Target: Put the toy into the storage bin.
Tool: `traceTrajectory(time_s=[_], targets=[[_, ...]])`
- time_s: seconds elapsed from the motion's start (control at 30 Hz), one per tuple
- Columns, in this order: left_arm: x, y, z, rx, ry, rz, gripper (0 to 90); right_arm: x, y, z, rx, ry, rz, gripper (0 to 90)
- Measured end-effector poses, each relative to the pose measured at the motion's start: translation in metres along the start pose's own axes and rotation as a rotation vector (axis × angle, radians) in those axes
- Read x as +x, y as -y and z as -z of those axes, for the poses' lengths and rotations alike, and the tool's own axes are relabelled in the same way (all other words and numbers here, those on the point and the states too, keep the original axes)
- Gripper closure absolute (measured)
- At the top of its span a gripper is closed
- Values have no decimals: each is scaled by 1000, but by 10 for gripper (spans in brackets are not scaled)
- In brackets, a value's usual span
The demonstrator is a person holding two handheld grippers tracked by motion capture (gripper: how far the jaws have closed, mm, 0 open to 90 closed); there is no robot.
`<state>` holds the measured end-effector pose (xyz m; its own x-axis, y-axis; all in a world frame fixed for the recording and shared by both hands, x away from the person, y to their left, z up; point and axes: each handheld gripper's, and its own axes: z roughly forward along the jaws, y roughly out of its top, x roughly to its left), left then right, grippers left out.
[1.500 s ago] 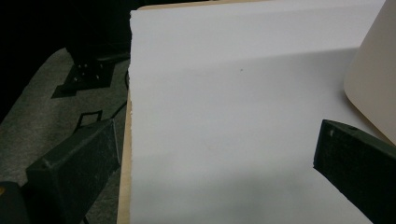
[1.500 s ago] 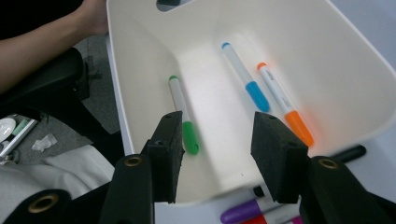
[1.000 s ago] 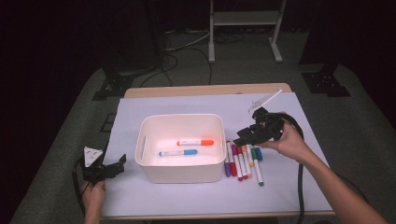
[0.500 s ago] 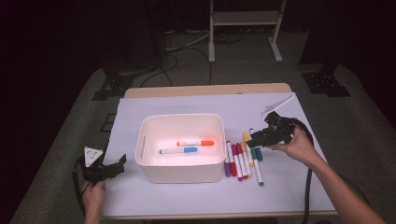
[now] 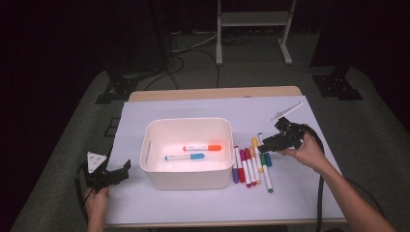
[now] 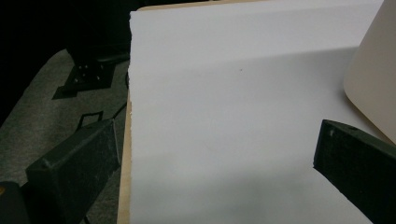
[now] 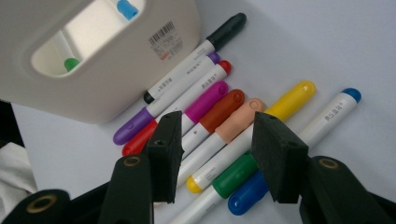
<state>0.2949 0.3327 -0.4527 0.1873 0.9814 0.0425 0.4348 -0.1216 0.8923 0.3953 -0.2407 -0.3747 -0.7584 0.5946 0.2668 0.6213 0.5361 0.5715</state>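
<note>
A white bin (image 5: 159, 166) stands mid-table and holds an orange-capped marker (image 5: 203, 147) and a blue-capped marker (image 5: 183, 157). Several coloured markers (image 5: 250, 166) lie side by side on the paper just right of the bin. My right gripper (image 5: 268, 143) hovers open over the far ends of that row. In the right gripper view its gripper (image 7: 219, 154) stands over a peach-capped marker (image 7: 238, 119), a yellow-capped one (image 7: 294, 98) and green and blue ends, touching none. My left gripper (image 5: 121, 173) rests open at the table's front left, nothing between its fingers (image 6: 79, 163).
White paper (image 5: 193, 108) covers the table; its left edge (image 6: 130, 116) runs beside my left gripper. The bin's corner (image 6: 373, 70) lies ahead to the right of that gripper. A thin white stick-like object (image 5: 287, 110) lies at the back right.
My right gripper has moved slightly right and down, from beside the bin's right rim to just over the row of markers. The left gripper has not moved.
</note>
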Motion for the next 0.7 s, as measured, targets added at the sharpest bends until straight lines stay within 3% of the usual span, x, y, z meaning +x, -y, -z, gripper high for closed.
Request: traceTrajectory(time_s=[0.7], targets=[[0,0,0,-2,1,1,0,-24,6,-26,18,73,-46,572]])
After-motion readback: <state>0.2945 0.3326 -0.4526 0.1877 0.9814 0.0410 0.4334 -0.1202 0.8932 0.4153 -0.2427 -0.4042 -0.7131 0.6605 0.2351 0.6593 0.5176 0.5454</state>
